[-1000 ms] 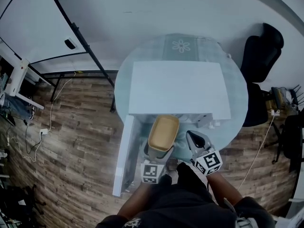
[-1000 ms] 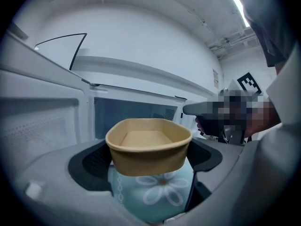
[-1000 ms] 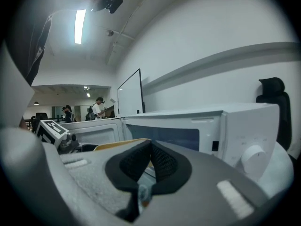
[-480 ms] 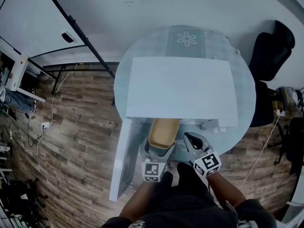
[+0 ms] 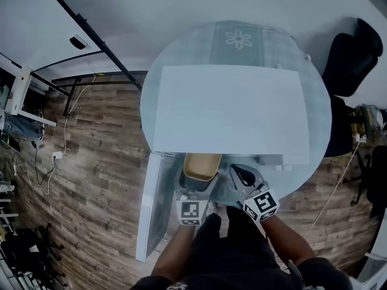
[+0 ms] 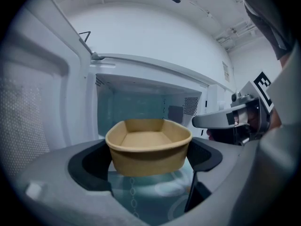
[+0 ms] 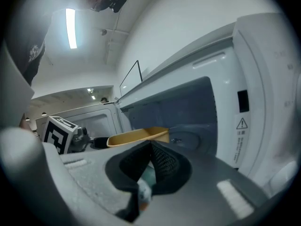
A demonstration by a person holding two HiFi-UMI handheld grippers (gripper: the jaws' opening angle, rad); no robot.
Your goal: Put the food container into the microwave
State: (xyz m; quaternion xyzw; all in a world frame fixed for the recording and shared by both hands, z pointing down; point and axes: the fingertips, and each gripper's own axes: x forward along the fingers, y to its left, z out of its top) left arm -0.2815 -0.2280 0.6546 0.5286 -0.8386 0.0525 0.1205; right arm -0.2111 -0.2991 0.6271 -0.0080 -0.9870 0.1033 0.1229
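Observation:
A tan, empty food container (image 6: 148, 146) is held between the jaws of my left gripper (image 6: 149, 159), which is shut on it. In the head view the container (image 5: 201, 167) is at the mouth of the white microwave (image 5: 230, 110), partly under its front edge. The microwave's cavity (image 6: 141, 107) lies straight ahead of the container, and its door (image 5: 149, 205) hangs open to the left. My right gripper (image 5: 242, 177) hovers just right of the container with its jaws shut and nothing between them. The container (image 7: 138, 136) shows at left in the right gripper view.
The microwave stands on a round glass table (image 5: 175, 62) with a flowered mat (image 5: 237, 41) at the back. A black chair (image 5: 352, 53) is at the right. The microwave's control panel (image 7: 263, 107) is close on the right of my right gripper. Wood floor surrounds the table.
The left gripper has carried the container forward, from in front of the microwave to its opening, so part of it is now hidden under the microwave's top. The right gripper followed slightly.

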